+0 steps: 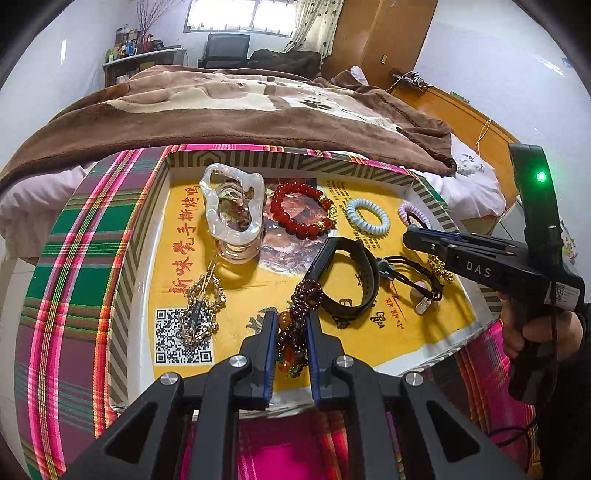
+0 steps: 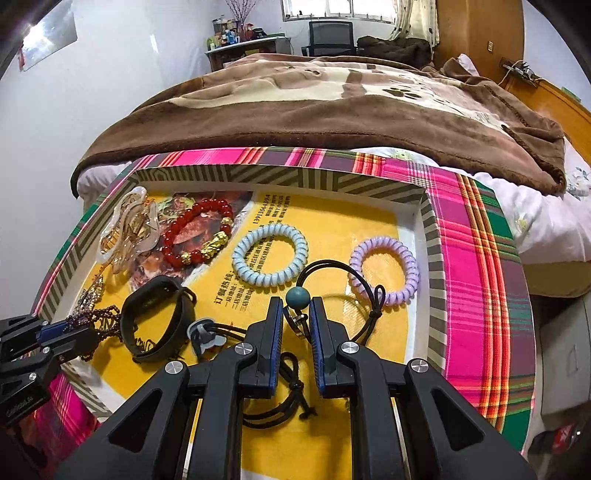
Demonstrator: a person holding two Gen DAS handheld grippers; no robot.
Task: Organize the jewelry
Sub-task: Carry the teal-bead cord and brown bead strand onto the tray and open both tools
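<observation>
2 coil hair ties (image 2: 270, 254) | 1 red bead bracelet (image 2: 199, 230) | 1 blk band (image 2: 157, 323)

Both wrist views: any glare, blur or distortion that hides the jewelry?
Left wrist: sharp; fisheye bends the box rim; window blown out; clear holder catches highlights, beads stay legible. Right wrist: sharp too; rim curved, dark vignette in corners, soft shadows beneath the coil ties.
</observation>
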